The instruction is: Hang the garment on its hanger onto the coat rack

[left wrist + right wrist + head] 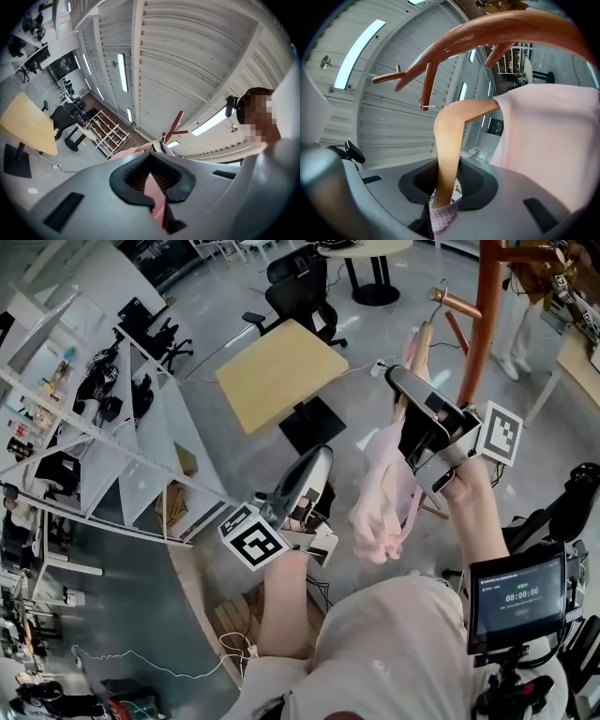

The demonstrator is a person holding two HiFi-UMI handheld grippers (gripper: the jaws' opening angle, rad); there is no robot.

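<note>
A pale pink garment [380,507] hangs on a wooden hanger [418,351]. My right gripper [411,381] is shut on the hanger's arm [449,140], held up beside the orange-brown coat rack [484,315]. The hanger's metal hook [425,106] sits close to a rack peg [428,79]; whether it rests on the peg I cannot tell. The garment [548,136] drapes to the right in the right gripper view. My left gripper [322,460] is lower and to the left, and its jaws [152,180] are shut on a strip of the pink fabric [154,197].
A square wooden table [279,371] and a black office chair [302,292] stand on the floor beyond. White shelving [112,456] runs along the left. A small screen on a stand [517,592] is at my lower right. A person [525,306] stands behind the rack.
</note>
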